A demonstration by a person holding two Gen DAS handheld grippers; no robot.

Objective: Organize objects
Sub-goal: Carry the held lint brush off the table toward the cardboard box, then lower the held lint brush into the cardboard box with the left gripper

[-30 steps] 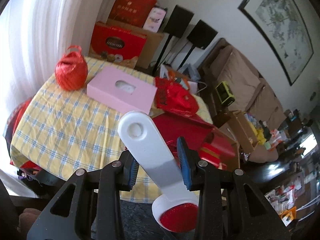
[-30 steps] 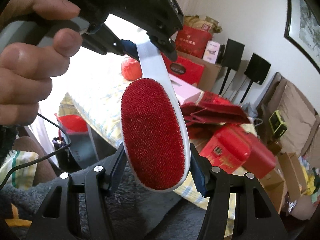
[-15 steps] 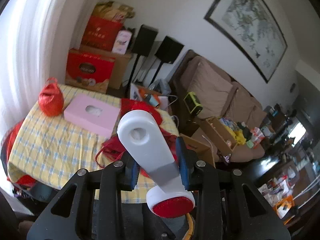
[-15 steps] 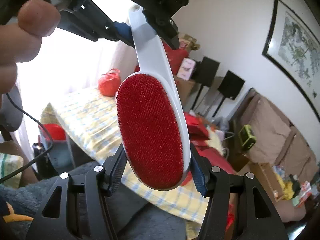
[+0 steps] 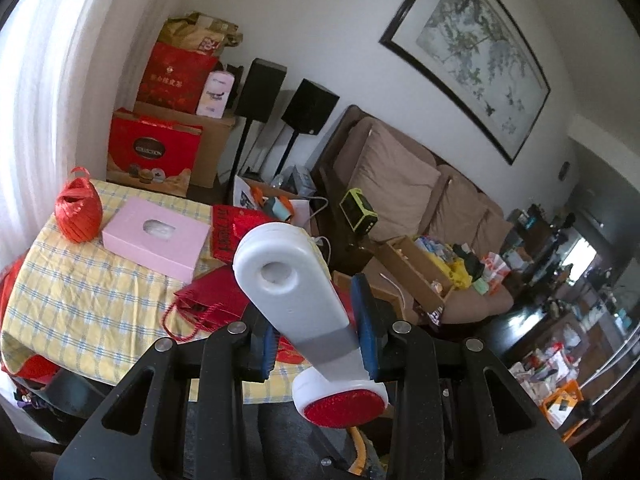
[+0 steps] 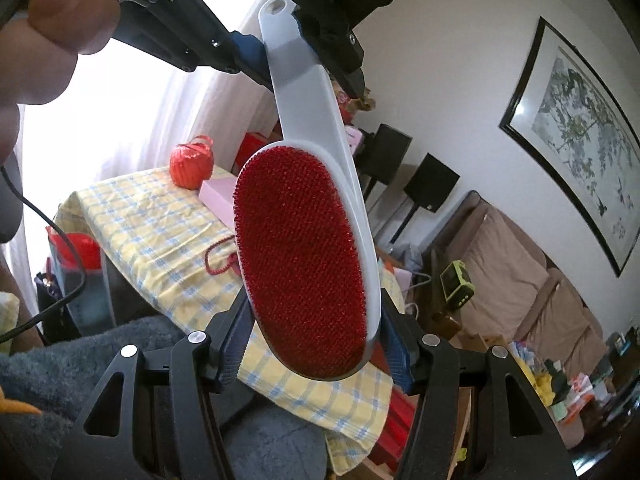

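Both grippers are clamping one lint brush: the left gripper (image 5: 316, 344) is pinching its white handle (image 5: 296, 300), and the right gripper (image 6: 312, 356) is squeezing the red head (image 6: 300, 260). Since a second ago, the brush is rising farther above the table (image 5: 80, 288), so it is probably being carried elsewhere. Beside the table, a cardboard box (image 5: 412, 272) is holding small clutter.

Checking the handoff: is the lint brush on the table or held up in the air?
In the air. The left tongs clamp the lint brush handle, the right tongs its head, above the table.
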